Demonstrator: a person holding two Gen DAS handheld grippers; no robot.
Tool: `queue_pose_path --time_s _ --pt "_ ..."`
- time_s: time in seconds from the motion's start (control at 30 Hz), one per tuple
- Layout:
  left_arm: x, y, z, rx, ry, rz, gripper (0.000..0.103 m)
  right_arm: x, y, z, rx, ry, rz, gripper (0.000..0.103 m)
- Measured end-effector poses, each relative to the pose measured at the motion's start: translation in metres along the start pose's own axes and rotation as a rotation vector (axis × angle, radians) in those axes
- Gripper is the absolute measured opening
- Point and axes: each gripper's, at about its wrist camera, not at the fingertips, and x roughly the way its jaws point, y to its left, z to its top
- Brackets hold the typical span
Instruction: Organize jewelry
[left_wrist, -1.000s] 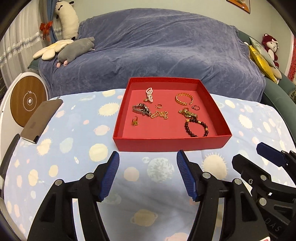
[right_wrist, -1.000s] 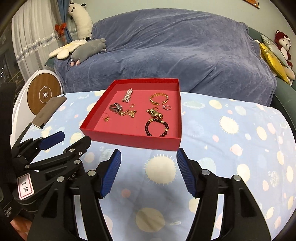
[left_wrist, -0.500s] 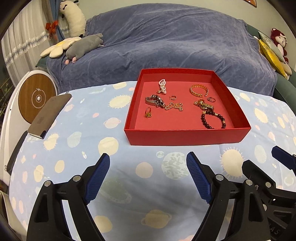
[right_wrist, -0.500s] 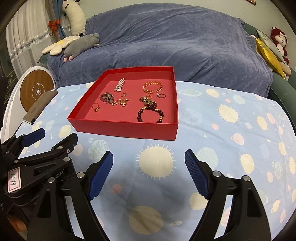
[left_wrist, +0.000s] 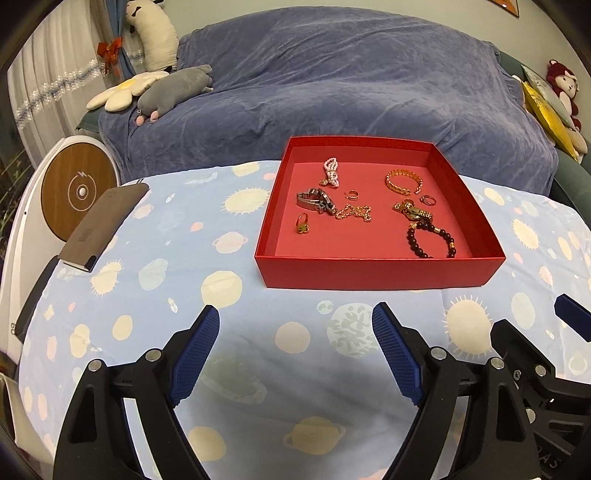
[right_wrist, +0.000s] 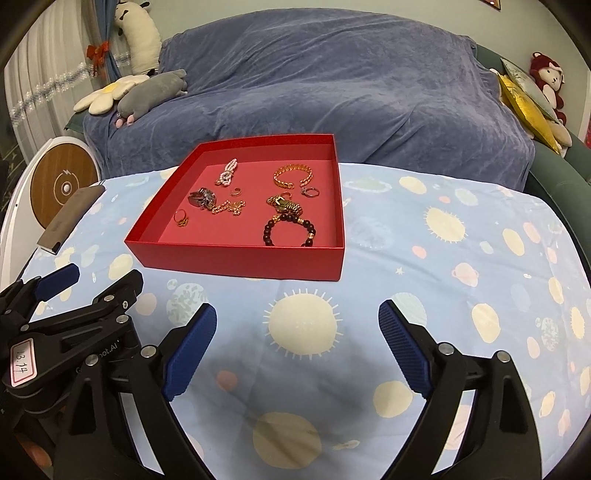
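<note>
Both tools are hanging low over the counter, side by side and short of the red box, and each one is standing wide open with nothing between its blue pads. The left tool is facing the box's near wall almost head-on; the right tool is sitting a little to the right of it, so the box is lying ahead and to its left. That spacing looks deliberate to me: either one is getting a clear line into the box without crossing the other.

All the jewelry is lying inside the box on its red floor, none of it on the planet-print cloth. A pearl piece and a gold chain bracelet are resting toward the far wall, a silver watch band is touching a thin gold chain near the middle, a small ring is sitting alone at the left, and a dark bead bracelet is lying close to the near right corner beside a gold clasp piece.

The pieces are loose and partly overlapping, so I judge that sorting is not yet begun and the open jaws are readying for a first pick.
</note>
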Motion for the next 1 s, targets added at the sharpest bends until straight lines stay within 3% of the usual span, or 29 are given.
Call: queue_pose_path --time_s 1.0 --pt "0.0006 0.0028 0.0003 -0.003 0.001 0.019 0.082 -0.0008 0.0001 -0.002 0.021 -0.013 -0.015 0.091"
